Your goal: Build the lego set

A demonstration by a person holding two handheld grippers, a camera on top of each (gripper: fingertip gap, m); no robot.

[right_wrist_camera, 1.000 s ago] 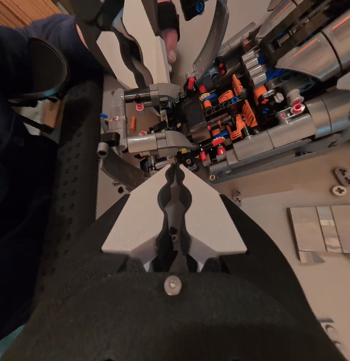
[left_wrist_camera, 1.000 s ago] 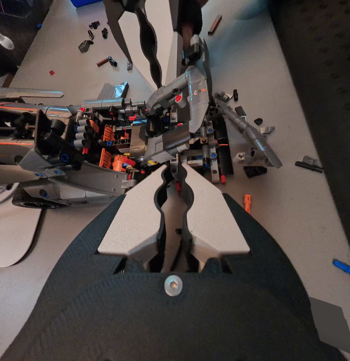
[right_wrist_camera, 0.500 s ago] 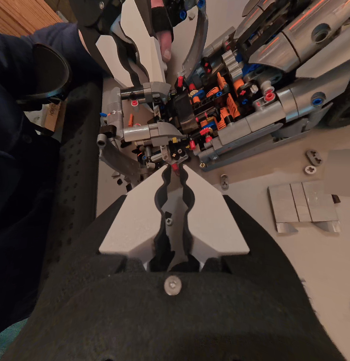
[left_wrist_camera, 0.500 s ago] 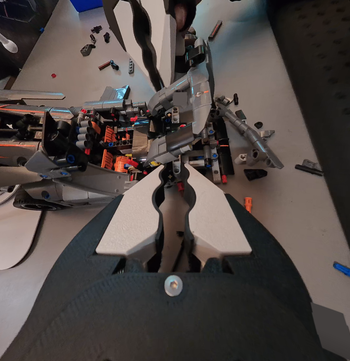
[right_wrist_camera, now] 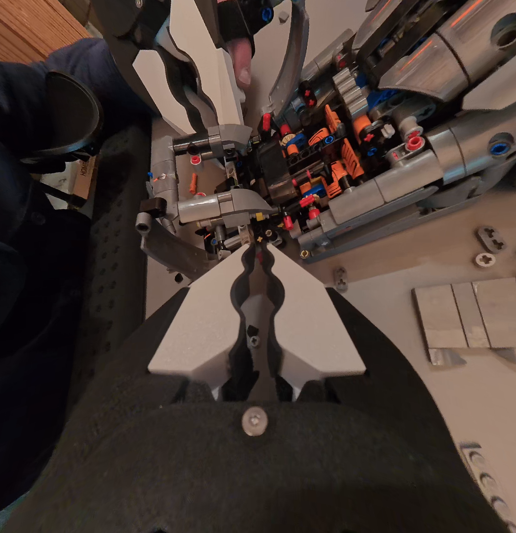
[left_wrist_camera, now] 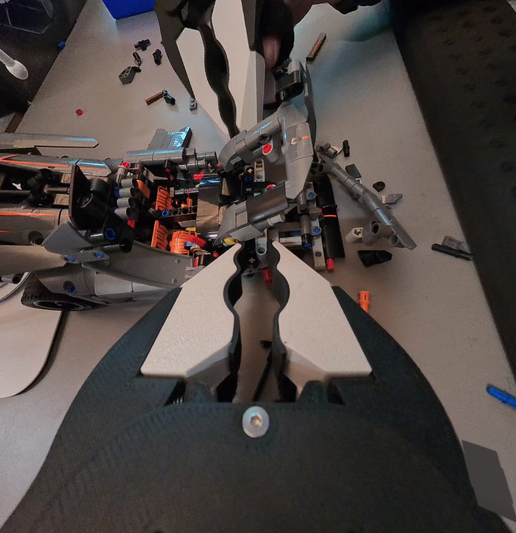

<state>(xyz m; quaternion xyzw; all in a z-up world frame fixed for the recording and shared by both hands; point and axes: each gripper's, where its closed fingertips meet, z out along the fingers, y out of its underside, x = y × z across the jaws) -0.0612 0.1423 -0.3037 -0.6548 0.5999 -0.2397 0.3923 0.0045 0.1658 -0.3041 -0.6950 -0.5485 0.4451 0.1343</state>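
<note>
Fingers of the left gripper [left_wrist_camera: 256, 248] are set narrowly apart, with a small gap between the tips and nothing clamped; the near edge of the grey, black and orange lego car [left_wrist_camera: 170, 213] lies just beyond them, a red pin [left_wrist_camera: 266, 275] showing in the gap. In the right wrist view, the right gripper [right_wrist_camera: 258, 249] is seen nearly closed, its tips at the car's [right_wrist_camera: 323, 173] side around a red pin [right_wrist_camera: 259, 256], though a firm hold cannot be told. Loose parts are scattered on the bench [left_wrist_camera: 409, 331]: an orange pin [left_wrist_camera: 364, 300] just right of the left fingers, a blue axle [left_wrist_camera: 504, 399] further right. Flat grey panels [right_wrist_camera: 467, 317] lie well apart from the right fingers.
</note>
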